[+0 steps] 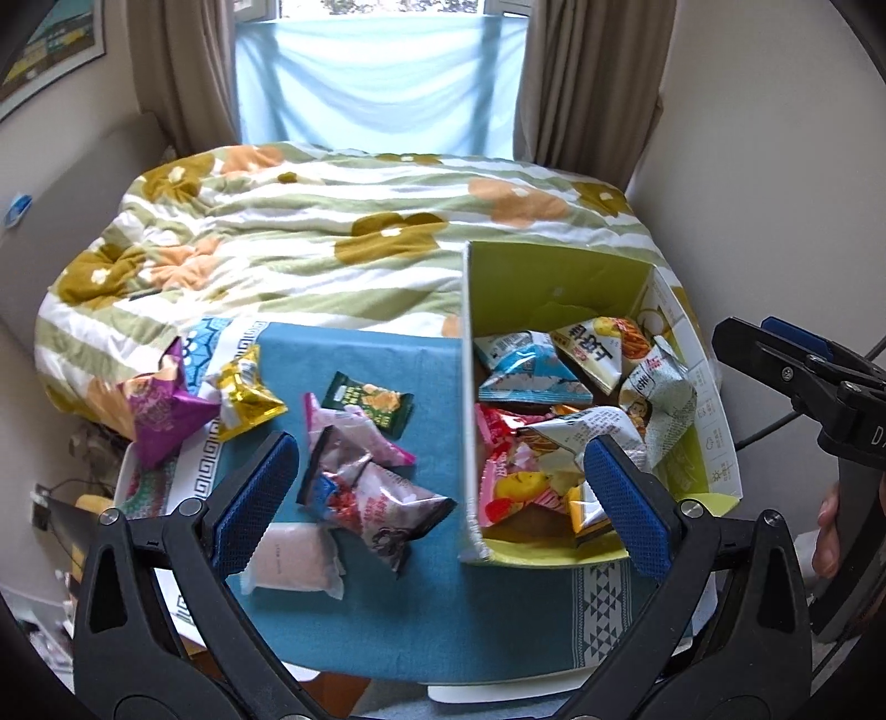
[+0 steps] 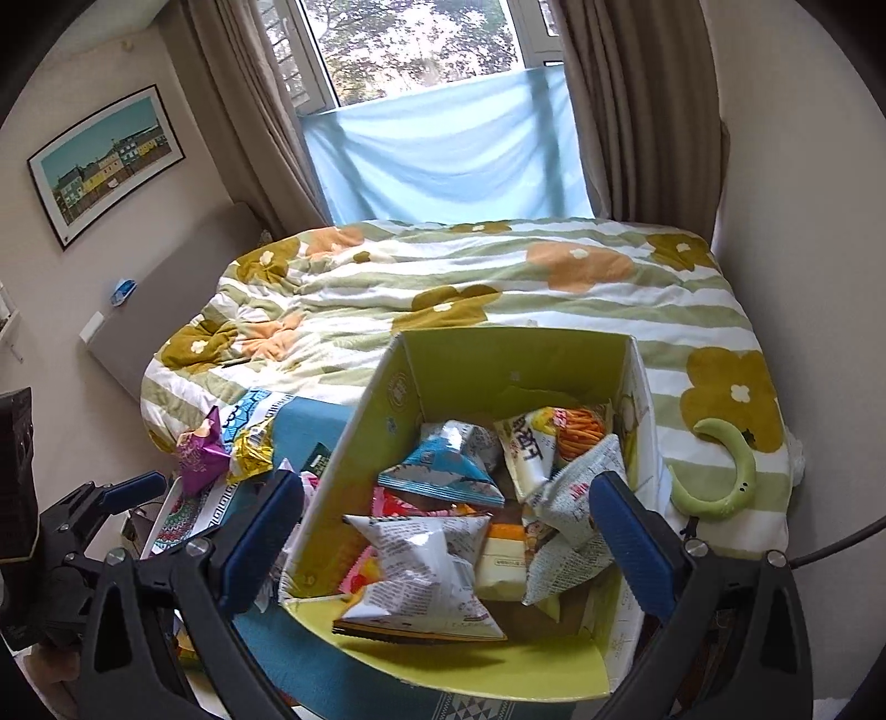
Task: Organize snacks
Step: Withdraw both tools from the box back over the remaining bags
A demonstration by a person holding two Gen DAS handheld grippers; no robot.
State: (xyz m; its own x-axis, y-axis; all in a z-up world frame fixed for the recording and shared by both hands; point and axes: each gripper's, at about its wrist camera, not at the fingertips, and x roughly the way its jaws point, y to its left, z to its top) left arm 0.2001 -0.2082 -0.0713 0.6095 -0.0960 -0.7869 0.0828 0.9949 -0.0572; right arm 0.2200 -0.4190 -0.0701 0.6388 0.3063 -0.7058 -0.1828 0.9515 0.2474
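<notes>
The room is a small bedroom with plain off-white walls (image 2: 803, 166). A window (image 2: 421, 44) stands in the far wall; daylight enters through it and trees are visible outside. A light blue sheet (image 2: 443, 160) covers the lower part of the window. Brown-grey curtains (image 2: 626, 111) hang drawn back on both sides. A bed (image 2: 498, 288) sits directly below the window, covered by a quilt in green and white stripes with ochre and orange flowers. A grey padded headboard (image 2: 183, 293) stands against the left wall. Above it hangs a framed picture (image 2: 105, 160) of coloured houses. A green crescent-shaped item (image 2: 725, 476) lies on the quilt at right.
</notes>
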